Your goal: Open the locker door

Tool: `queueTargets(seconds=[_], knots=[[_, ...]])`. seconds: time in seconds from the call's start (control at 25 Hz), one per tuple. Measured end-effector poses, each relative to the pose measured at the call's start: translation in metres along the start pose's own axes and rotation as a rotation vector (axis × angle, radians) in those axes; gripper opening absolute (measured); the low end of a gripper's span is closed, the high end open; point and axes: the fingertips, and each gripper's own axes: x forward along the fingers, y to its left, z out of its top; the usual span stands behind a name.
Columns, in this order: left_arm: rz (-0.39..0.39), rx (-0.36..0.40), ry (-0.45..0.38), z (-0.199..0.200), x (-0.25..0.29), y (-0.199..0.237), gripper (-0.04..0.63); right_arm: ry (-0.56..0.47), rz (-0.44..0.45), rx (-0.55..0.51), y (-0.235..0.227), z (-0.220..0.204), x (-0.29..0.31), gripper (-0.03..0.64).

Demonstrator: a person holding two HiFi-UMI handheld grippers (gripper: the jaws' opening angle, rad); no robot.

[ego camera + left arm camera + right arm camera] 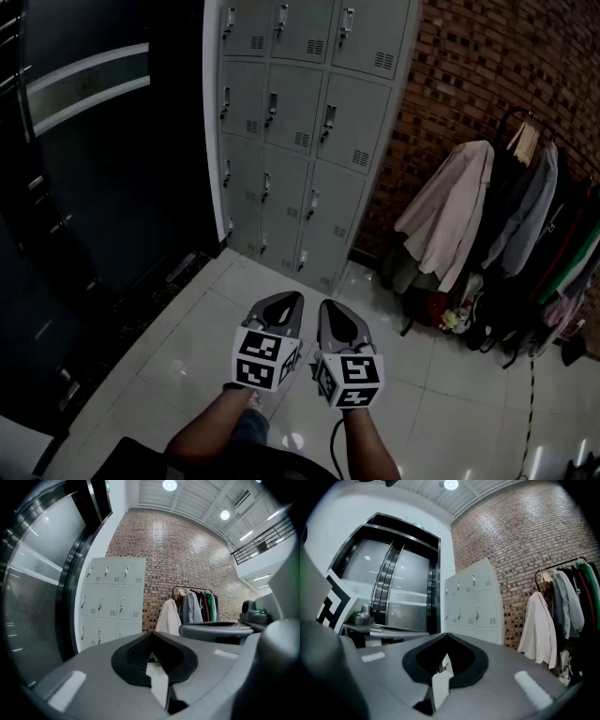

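Lockers (300,122) face left hand-held gripper (287,302) beside right hand-held gripper (331,307), both closed.

The left forearm (208,433) and right forearm (371,441) reach forward, bare and side by side, from the bottom of the head view. The left gripper (292,301) and right gripper (327,307) sit just beside each other, level, both pointing ahead. Each has its 2 jaws closed together with nothing between them. The left cube (265,358) and right cube (349,379) face the camera.
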Motion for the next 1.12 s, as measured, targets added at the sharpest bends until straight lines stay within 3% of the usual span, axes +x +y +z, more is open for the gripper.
queueTargets(seconds=[0.48, 0.72, 1.12], knots=[[-0.064, -0.001, -0.003, 0.042, 0.150, 0.136, 0.005, -0.016, -0.034, -0.014, -0.035, 0.028, 0.198, 0.001], [-0.096, -0.018, 0.005, 0.050, 0.197, 0.189, 0.005, -0.005, -0.049, -0.022, -0.042, 0.032, 0.274, 0.000], [-0.151, -0.036, -0.010, 0.059, 0.248, 0.229, 0.005, -0.010, -0.053, -0.025, -0.051, 0.036, 0.341, 0.017]])
